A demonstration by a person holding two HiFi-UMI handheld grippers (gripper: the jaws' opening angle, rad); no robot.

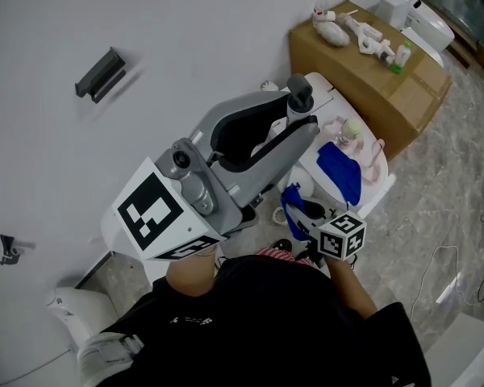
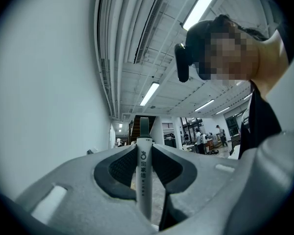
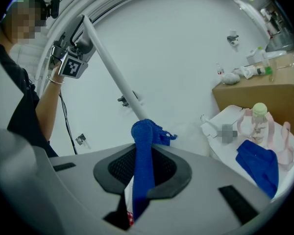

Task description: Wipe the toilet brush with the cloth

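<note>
My left gripper [image 2: 143, 168] has its jaws clamped on the toilet brush [image 2: 144, 195] handle. My right gripper [image 3: 143, 170] pinches the blue cloth [image 3: 145, 131], bunched against the brush's shaft just past the jaws.

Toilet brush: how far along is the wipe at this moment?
Done: both pickups. The left claw is shut on the brush, and the right claw is shut on the cloth. In hand: the cloth is bunched against the white shaft, so wiping looks under way. Left: how much has been wiped can't be told, and the brush head does not show.
</note>
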